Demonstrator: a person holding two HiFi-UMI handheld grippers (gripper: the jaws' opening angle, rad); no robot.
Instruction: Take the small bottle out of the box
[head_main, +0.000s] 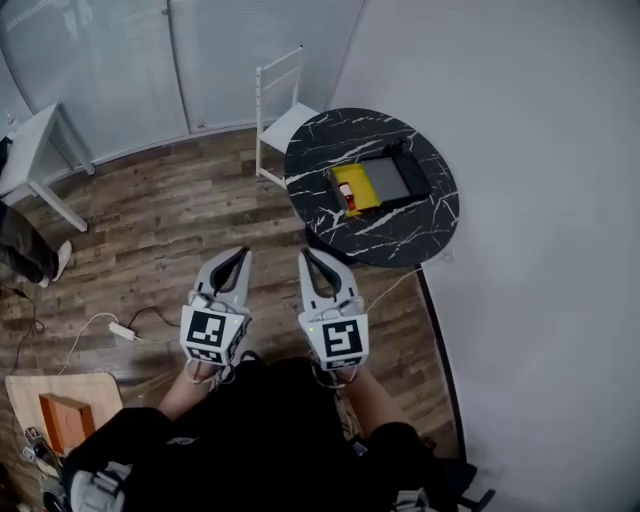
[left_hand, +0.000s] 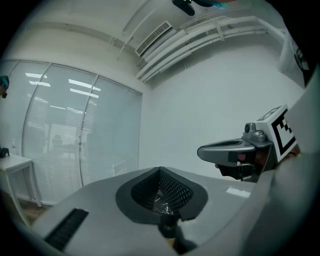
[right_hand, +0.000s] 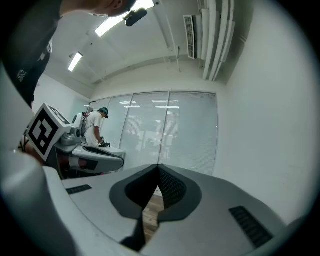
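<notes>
We hold the left tongs (head_main: 240, 253) and right tongs (head_main: 308, 254) level, both closed on nothing, well short of the round black surface (head_main: 423, 216) at 1 o'clock. There the small bottle (head_main: 348, 197) lies in the yellow compartment of the open box (head_main: 386, 180). A white chair (head_main: 286, 125) stands beside it.
</notes>
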